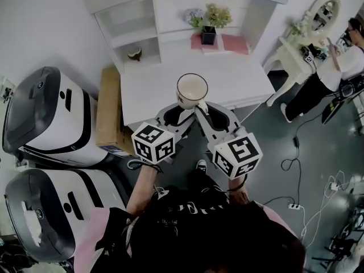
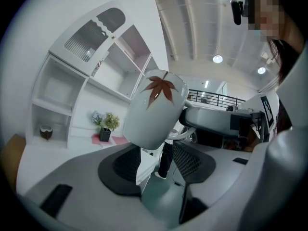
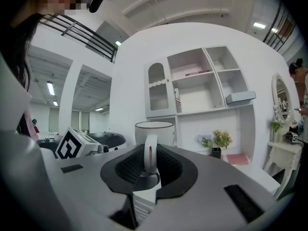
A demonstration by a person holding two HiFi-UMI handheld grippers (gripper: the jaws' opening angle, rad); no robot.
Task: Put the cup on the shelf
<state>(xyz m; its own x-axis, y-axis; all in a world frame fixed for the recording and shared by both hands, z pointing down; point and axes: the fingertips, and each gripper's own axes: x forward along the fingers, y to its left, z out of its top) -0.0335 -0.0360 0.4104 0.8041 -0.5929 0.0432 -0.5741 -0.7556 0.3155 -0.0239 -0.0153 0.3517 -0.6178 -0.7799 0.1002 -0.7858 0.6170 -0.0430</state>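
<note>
Right gripper (image 3: 150, 172) jaws clamped on the handle (image 3: 150, 155) of the cup (image 3: 154, 130), white with a red leaf print, held upright in the air. Left gripper (image 2: 156, 170) jaws wide apart, nothing between them; the cup hangs just past its tips. In the head view the cup is over the front edge of the white desk (image 1: 244, 81). The shelf unit (image 1: 136, 21) stands along the desk's far edge, with a flowerpot (image 1: 209, 34) at far centre.

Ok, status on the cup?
Right gripper shut on the handle of the cup. Left gripper open, by the cup. Cup aloft, not yet on the shelf. Nothing seen in the way.
</note>
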